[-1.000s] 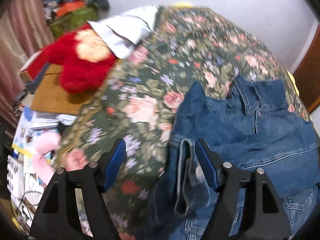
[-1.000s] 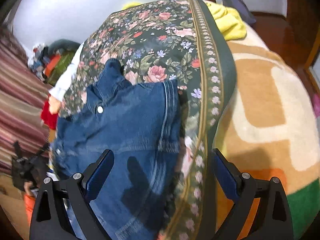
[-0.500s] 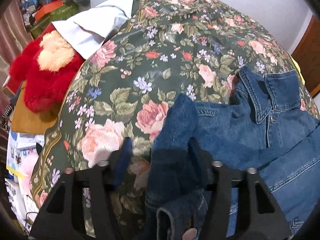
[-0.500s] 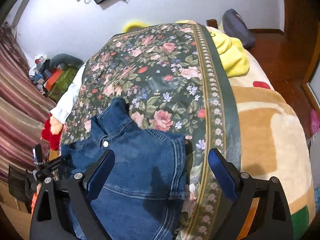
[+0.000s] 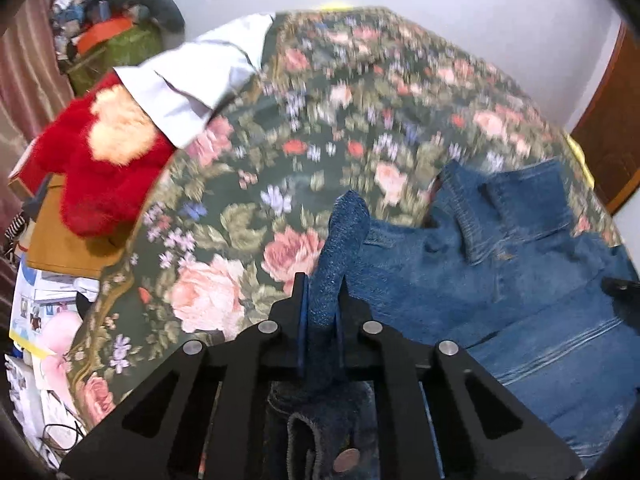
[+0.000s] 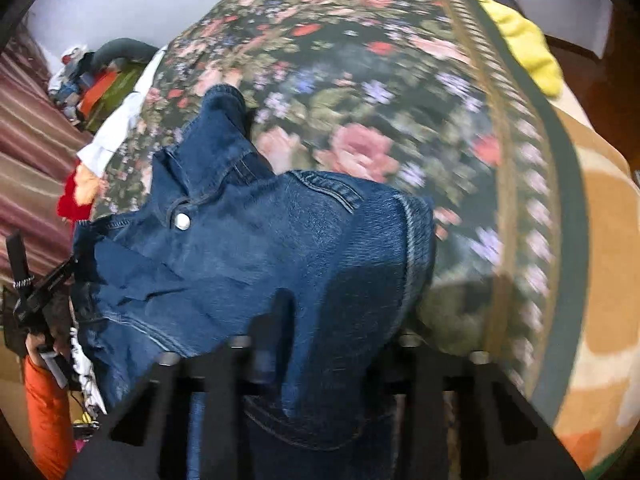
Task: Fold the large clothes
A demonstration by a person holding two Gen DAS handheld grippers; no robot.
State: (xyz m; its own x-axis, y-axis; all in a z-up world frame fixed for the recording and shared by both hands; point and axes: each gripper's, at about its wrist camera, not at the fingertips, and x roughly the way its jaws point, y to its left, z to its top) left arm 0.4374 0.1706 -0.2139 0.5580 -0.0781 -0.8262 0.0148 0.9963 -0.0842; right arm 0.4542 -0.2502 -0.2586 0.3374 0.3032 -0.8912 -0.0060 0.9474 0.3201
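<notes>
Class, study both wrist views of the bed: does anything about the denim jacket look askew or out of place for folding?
Yes. The denim jacket lies rumpled on the floral bedspread, its collar sticking up. One sleeve stands in a ridge, pinched in the left claw. The right claw is closing on bunched denim.

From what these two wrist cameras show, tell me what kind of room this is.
Most likely a lived-in bedroom. A denim jacket lies on a bed under a floral bedspread, a red plush toy sits at its edge, and clutter is piled against the wall beyond.
</notes>
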